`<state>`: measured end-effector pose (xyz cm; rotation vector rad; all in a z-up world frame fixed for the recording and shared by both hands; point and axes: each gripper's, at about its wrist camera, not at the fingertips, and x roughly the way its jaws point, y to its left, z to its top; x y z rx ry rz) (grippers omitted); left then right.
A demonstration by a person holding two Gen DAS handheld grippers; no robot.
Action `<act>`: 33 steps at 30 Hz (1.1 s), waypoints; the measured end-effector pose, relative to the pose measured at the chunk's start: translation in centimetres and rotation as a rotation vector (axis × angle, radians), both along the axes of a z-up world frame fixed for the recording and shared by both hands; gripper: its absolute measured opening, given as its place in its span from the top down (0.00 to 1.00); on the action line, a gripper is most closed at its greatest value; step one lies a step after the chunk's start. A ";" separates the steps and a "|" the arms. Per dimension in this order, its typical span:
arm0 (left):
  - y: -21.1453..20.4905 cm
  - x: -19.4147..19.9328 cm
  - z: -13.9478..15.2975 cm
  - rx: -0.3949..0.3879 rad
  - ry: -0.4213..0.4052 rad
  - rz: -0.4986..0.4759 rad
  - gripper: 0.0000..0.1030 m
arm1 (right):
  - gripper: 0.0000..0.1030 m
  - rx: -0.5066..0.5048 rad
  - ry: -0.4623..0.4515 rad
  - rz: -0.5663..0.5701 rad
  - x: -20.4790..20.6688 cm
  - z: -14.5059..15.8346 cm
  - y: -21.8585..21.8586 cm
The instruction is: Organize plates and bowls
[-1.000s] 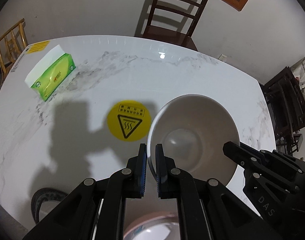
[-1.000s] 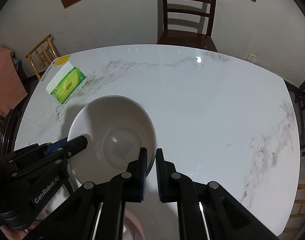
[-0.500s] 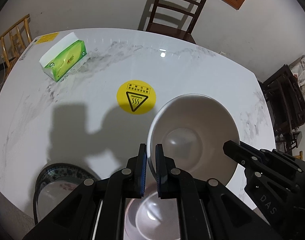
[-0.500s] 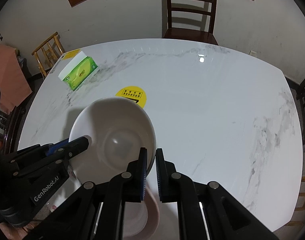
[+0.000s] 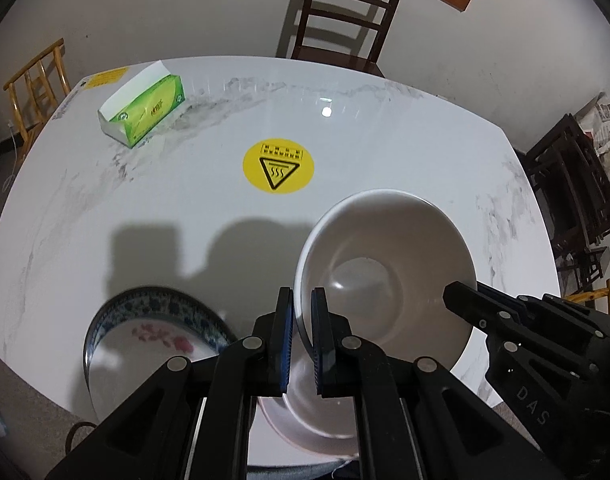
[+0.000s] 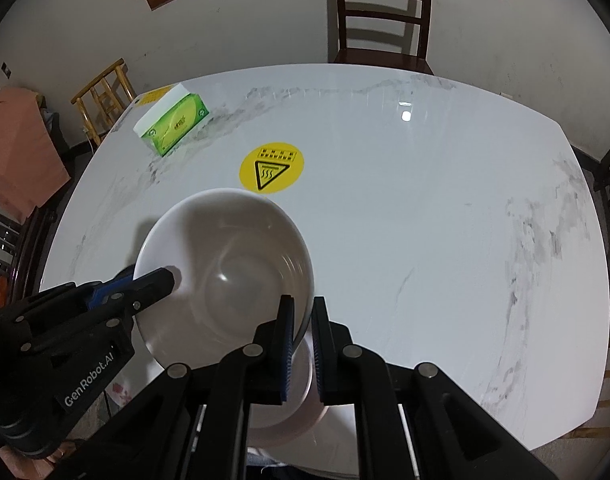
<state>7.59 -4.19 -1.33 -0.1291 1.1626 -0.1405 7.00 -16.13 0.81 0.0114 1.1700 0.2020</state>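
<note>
Now: white bowl (image 5: 385, 276) aloft, left gripper (image 5: 301, 344) and right gripper (image 6: 303, 350) jaws pinching opposite rims. Since a second ago, carried back over near surface (image 6: 425, 220) edge; second white bowl (image 5: 325, 412) and patterned plate (image 5: 145, 336) newly visible beneath. Nesting likely next.

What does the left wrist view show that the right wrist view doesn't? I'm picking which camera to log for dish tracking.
Only the left wrist view: the blue-rimmed plate on the table's near edge. Only the right wrist view: pink cloth beside the table. Both: the white bowl pinched at opposite rims by the left gripper and right gripper, another bowl below it, the yellow sticker and the tissue box.
</note>
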 end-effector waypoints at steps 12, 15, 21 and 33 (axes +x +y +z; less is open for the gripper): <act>0.6 -2.9 -0.8 -0.007 0.033 -0.017 0.94 | 0.91 0.008 0.026 0.004 -3.0 -1.3 0.3; 0.5 -3.5 -1.1 -0.005 0.046 -0.024 0.94 | 0.91 0.010 0.036 0.003 -3.6 -1.8 0.3; 0.3 -4.2 -2.3 0.005 0.078 -0.031 0.94 | 0.91 0.015 0.063 0.000 -4.4 -3.0 0.1; -0.2 -4.9 -3.2 0.020 0.088 -0.041 0.94 | 0.91 0.024 0.078 -0.007 -5.1 -3.9 -0.4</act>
